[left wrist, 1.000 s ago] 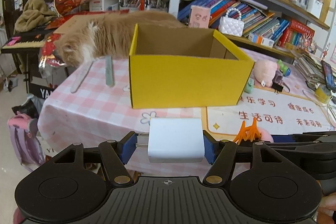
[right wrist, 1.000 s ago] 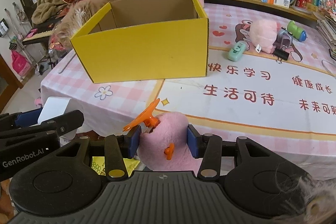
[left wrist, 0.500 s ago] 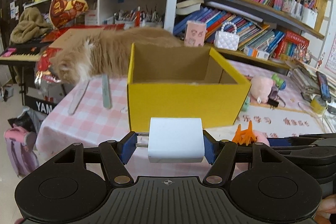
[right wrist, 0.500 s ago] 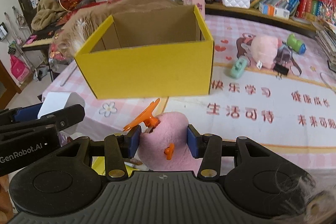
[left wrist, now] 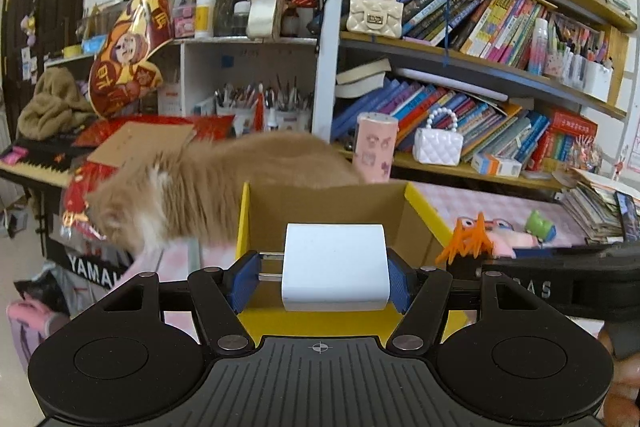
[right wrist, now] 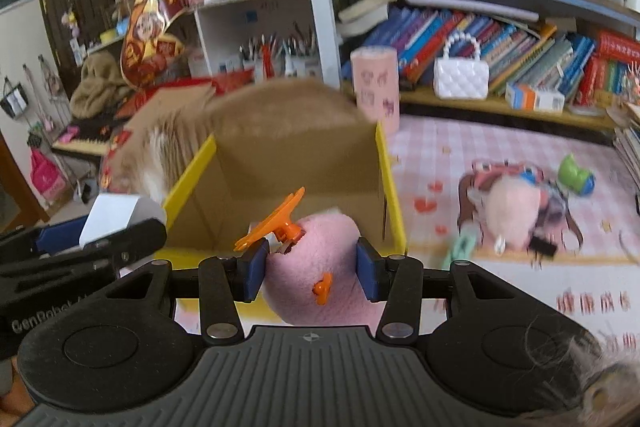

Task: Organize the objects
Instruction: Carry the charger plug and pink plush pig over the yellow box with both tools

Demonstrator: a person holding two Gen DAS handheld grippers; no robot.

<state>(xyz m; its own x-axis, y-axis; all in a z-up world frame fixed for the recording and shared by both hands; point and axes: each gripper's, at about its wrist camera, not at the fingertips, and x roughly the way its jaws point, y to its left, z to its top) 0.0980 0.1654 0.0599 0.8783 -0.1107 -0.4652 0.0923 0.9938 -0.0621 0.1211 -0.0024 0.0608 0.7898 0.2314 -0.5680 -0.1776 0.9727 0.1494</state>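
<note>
A white charger plug (left wrist: pixel 335 267) sits between the blue pads of my left gripper (left wrist: pixel 320 281), which is shut on it, prongs toward the left pad. My right gripper (right wrist: pixel 312 269) is shut on a pink plush toy (right wrist: pixel 320 267) with orange plastic feet and crest. Both hang over the near edge of the open yellow cardboard box (left wrist: pixel 420 197) (right wrist: pixel 390 187), whose brown inside looks empty. In the left wrist view the plush's orange crest (left wrist: pixel 466 237) shows at the right. In the right wrist view the charger (right wrist: pixel 116 217) shows at the left.
A ginger cat (left wrist: pixel 192 187) lies just behind the box on the pink checked tablecloth (right wrist: pixel 460 143). Another pink plush (right wrist: pixel 514 211), a green toy (right wrist: pixel 576 175) and a mint clip (right wrist: pixel 460 247) lie right of the box. Bookshelves (left wrist: pixel 480 47) stand behind; a keyboard (left wrist: pixel 36 159) stands left.
Both grippers rose and moved forward with their loads, from below the table's front edge to above the box's near rim. The grips did not change.
</note>
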